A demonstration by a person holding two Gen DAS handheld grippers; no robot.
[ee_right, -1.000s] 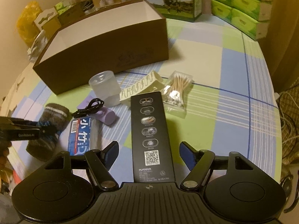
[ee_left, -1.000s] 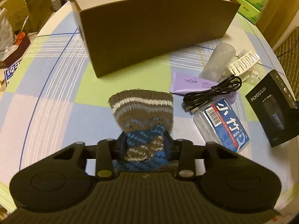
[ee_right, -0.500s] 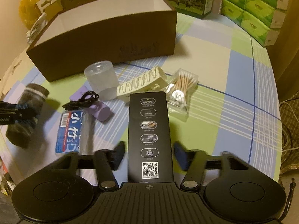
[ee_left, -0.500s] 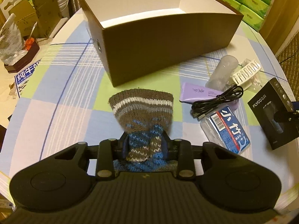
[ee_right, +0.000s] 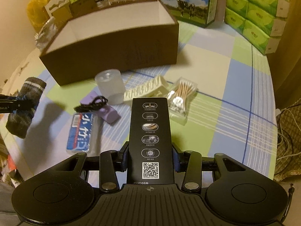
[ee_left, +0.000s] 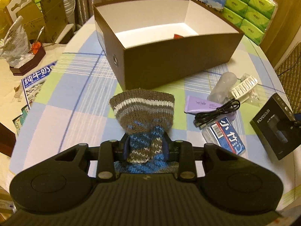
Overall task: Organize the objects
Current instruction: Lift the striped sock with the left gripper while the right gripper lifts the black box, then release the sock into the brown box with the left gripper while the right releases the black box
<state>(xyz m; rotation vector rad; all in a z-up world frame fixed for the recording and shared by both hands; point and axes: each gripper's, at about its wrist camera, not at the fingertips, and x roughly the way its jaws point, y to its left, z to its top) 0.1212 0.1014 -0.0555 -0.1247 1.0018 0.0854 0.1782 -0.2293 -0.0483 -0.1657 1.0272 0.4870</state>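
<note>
The left gripper [ee_left: 144, 146] squeezes a knitted sock [ee_left: 144, 109], brown with white and blue stripes, up above the table [ee_left: 56, 103] near the brown box [ee_left: 169, 60]. The right gripper [ee_right: 149, 160] is closed on a long black box [ee_right: 149, 131] with little round pictures

The tall black cardboard box [ee_right: 150, 141] reads "FLYCO" at its near end, below a QR code and five small icons; its face [ee_left: 272, 130] shows "FLYCO" too. The milk carton [ee_right: 180, 1] behind says "纯牛奶". The flat printed sheet [ee_left: 35, 79] at the left repeats "纯牛奶".
</note>
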